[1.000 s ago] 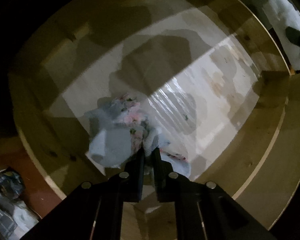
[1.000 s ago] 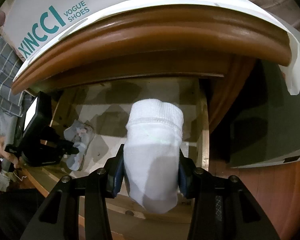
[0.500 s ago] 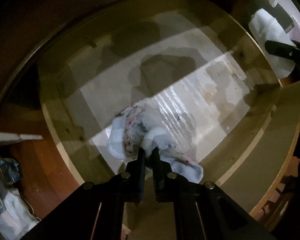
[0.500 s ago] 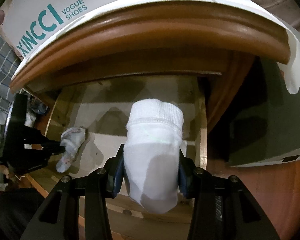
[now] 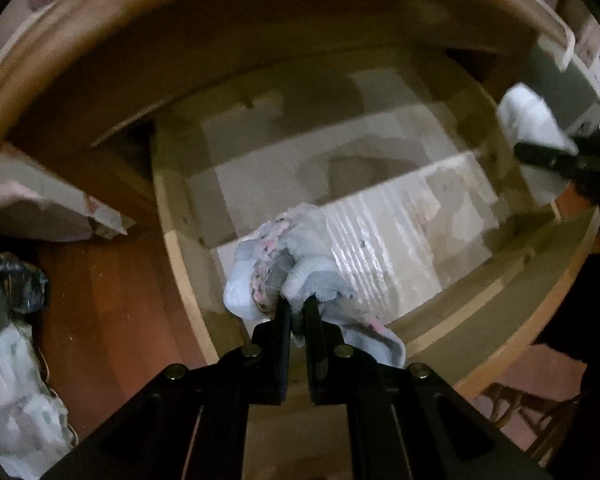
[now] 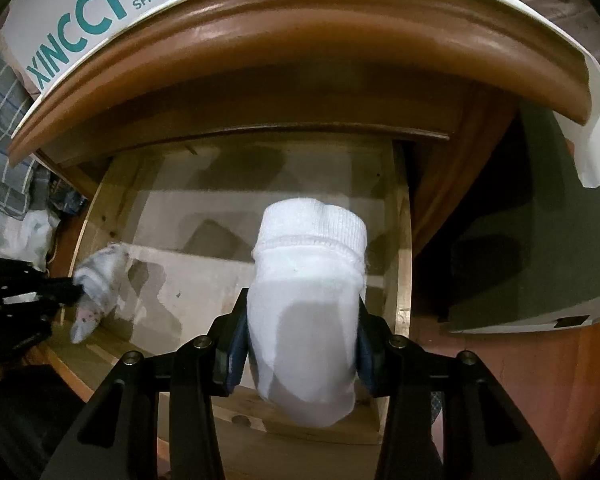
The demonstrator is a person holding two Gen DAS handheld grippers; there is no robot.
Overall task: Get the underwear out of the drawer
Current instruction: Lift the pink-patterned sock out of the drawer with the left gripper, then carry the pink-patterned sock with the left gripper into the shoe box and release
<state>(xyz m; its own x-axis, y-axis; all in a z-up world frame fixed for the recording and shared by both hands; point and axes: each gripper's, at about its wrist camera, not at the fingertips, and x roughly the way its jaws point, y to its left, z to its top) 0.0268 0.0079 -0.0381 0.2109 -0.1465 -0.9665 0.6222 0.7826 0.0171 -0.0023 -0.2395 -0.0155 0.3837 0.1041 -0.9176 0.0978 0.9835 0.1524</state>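
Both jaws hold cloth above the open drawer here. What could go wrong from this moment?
1. The left gripper pinches only a small fold of the pale floral underwear; the rest hangs loose and could slip free, or snag the drawer side wall beside it.
2. The right gripper holds the bulky white sock with much of it bulging beyond the jaws; it might work loose and drop back into the drawer.

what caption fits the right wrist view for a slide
Right gripper clamps a rolled white sock above the open wooden drawer while the left gripper pinches a pale patterned garment.
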